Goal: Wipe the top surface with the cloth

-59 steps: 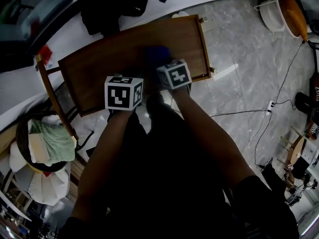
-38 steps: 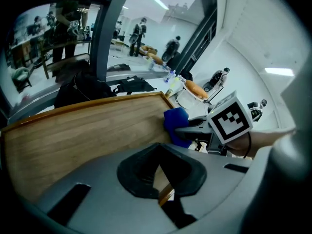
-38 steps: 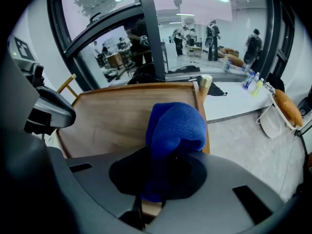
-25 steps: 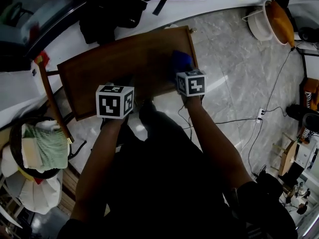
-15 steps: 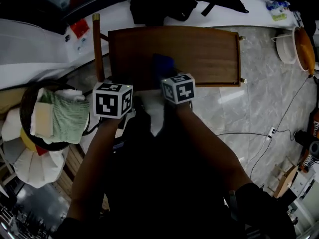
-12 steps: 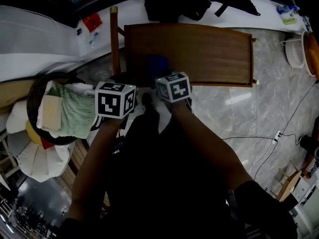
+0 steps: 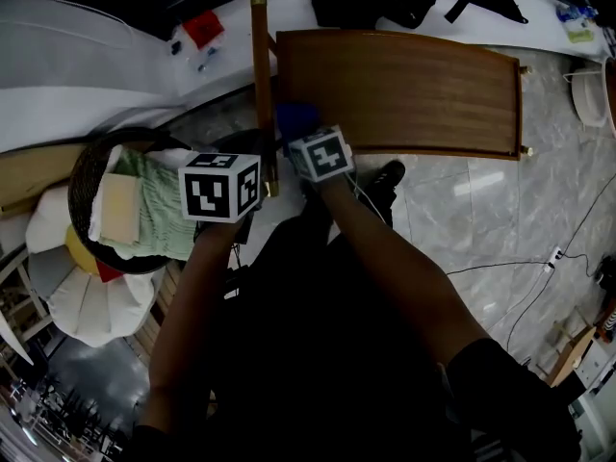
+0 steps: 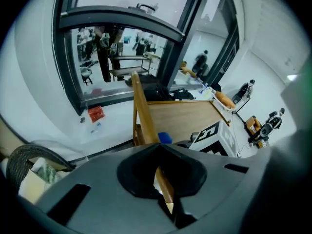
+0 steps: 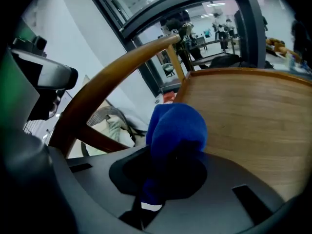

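Two hand-held grippers work at the near left corner of a brown wooden top, seen from above on a grey marbled floor. The right gripper has its jaws pressed together on a bunched blue cloth, which bulges out ahead of the jaws. The cloth lies at the edge of the top, just beside a curved wooden rail that runs along the top's left side. In the head view the cloth shows as a dark blue patch just beyond the right gripper's marker cube.

The left gripper is closed on the rail: in its own view the rail comes down between the jaws and ends there, pinched from both sides. Its marker cube sits just left of the rail's near end, apart from the top itself. Both of the person's forearms reach forward from the bottom of the head view.

Left of the rail stands a dark round basket holding green fabric and a pale yellow block. A thin cable trails across the floor at the right.
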